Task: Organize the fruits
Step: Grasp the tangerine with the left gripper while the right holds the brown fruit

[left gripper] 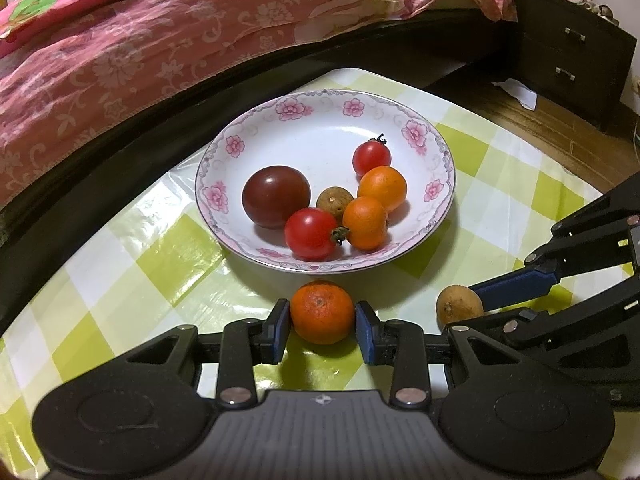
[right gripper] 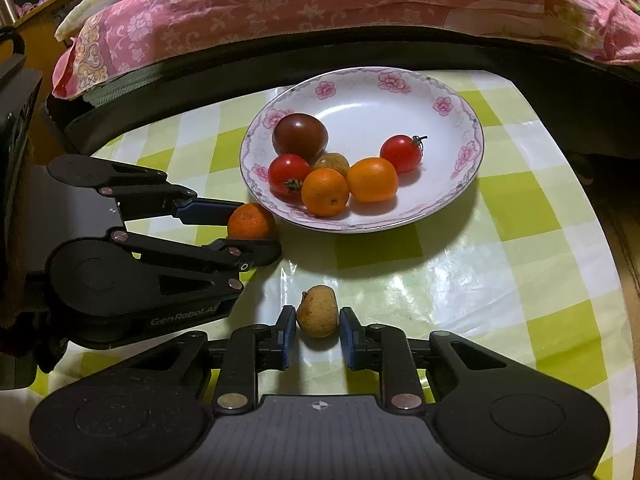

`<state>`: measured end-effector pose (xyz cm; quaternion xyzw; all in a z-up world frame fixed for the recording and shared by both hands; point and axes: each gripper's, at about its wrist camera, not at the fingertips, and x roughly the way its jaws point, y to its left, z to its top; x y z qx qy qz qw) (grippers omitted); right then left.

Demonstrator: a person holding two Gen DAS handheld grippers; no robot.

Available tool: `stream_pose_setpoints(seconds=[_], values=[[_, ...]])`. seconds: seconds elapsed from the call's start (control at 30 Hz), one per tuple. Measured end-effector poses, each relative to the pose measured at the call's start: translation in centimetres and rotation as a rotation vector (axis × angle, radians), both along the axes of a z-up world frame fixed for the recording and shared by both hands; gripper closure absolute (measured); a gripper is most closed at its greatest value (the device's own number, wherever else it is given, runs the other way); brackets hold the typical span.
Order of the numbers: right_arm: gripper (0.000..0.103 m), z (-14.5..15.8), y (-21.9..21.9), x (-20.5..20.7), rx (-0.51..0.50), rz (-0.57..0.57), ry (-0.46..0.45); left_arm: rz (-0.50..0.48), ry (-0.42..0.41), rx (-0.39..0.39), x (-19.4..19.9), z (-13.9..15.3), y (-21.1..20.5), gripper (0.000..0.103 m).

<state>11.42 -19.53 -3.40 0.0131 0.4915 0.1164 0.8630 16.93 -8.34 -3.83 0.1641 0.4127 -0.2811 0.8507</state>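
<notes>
Pink floral bedspread [left gripper: 132, 52], dark nightstand [left gripper: 576, 60], green-checked tablecloth [left gripper: 132, 248].

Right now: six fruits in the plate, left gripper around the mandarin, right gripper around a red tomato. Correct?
Not quite. The right gripper brackets a brown longan on the tablecloth, shown in the right wrist view. The plate and the left gripper around the mandarin check out.

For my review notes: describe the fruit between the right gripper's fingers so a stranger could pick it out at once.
Start at the floral-rimmed plate on the green-checked tablecloth. Nearer the camera, off the plate, two fruits lie on the cloth, each between a gripper's fingers. The one at the right gripper is the longan: dull tan-brown and smaller, unlike the bright orange tangerine at the left gripper.
</notes>
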Motion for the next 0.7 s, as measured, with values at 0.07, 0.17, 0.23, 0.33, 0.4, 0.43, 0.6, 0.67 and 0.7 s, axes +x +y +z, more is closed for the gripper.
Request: stream_pose_setpoints(seconds=[0.07, 0.17, 0.23, 0.33, 0.4, 0.43, 0.6, 0.67, 0.7], values=[[0.085, 0.0, 0.0, 0.0, 0.001, -0.002, 0.002, -0.001, 0.003, 0.0, -0.1, 0.0, 0.0, 0.061], [0.085, 0.1, 0.1, 0.0, -0.015, -0.001, -0.005, -0.006, 0.003, 0.005, -0.2, 0.1, 0.0, 0.061], [0.085, 0.2, 0.1, 0.0, -0.026, -0.001, -0.009, -0.009, 0.003, 0.006, -0.2, 0.1, -0.1, 0.061], [0.085, 0.3, 0.2, 0.0, -0.034, -0.002, -0.014, -0.013, 0.001, 0.003, -0.4, 0.3, 0.0, 0.061], [0.085, 0.4, 0.2, 0.0, -0.041, -0.001, -0.02, -0.015, -0.001, -0.001, -0.4, 0.4, 0.0, 0.061], [0.085, 0.4, 0.2, 0.0, -0.045, -0.001, -0.023, -0.017, -0.003, -0.003, -0.5, 0.5, -0.1, 0.061], [0.085, 0.7, 0.2, 0.1, -0.056, -0.004, -0.038, -0.021, -0.012, -0.01, -0.7, 1.0, -0.1, 0.061], [0.085, 0.8, 0.2, 0.0, -0.061, -0.005, -0.045, -0.018, -0.01, -0.014, -0.7, 1.1, 0.0, 0.061], [0.085, 0.9, 0.2, 0.0, -0.061, -0.005, -0.047, -0.016, -0.009, -0.016, -0.7, 1.2, 0.0, 0.061]])
